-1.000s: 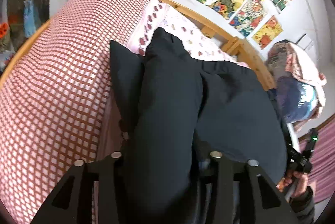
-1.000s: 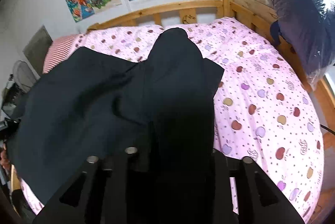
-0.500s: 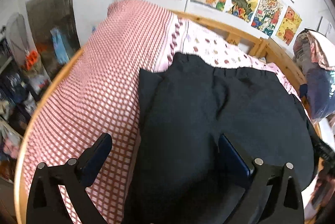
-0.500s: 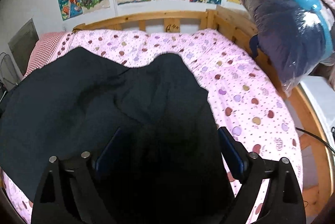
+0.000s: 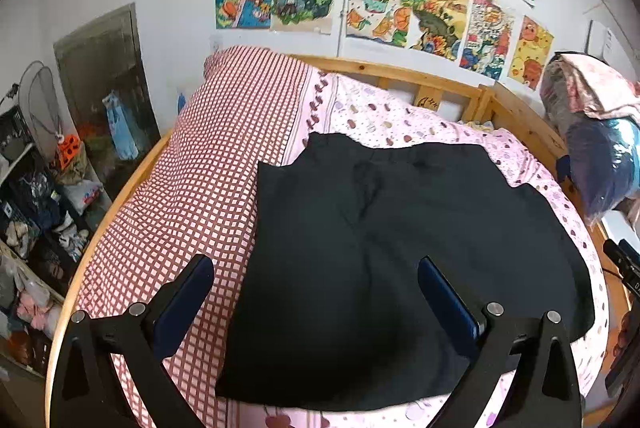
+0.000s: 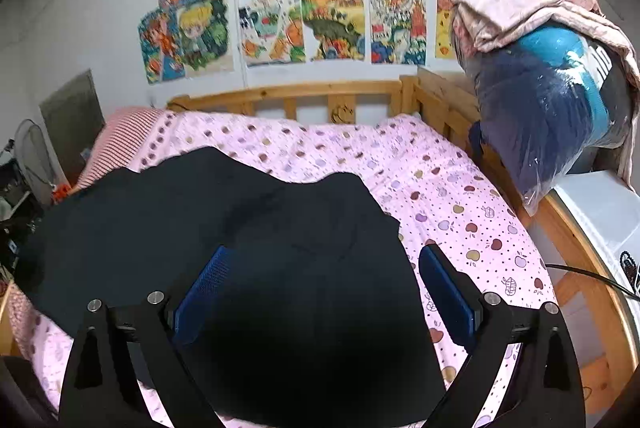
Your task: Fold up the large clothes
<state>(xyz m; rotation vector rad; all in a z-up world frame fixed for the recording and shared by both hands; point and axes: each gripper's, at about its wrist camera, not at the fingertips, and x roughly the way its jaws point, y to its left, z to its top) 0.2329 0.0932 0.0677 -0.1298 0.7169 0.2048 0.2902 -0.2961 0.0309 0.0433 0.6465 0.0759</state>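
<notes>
A large black garment [image 5: 380, 252] lies spread flat on the bed, its left edge over the red checked cover and the rest on the pink apple-print sheet. In the right wrist view the same garment [image 6: 248, 252] fills the near half of the bed. My left gripper [image 5: 316, 292] hangs above its near edge, open, with the blue pads wide apart and nothing between them. My right gripper [image 6: 324, 288] is also open above the garment's right part, holding nothing.
A red checked pillow or quilt [image 5: 208, 163] covers the bed's left side. The wooden bed rail [image 6: 304, 93] runs along the far and right sides. A bagged bundle of bedding [image 6: 548, 99] sits on a white box at the right. Cluttered shelves [image 5: 36, 211] stand left.
Both grippers held folds of the black garment a second ago, then opened and let go. The garment now lies flat, and both grippers have pulled back and up.
</notes>
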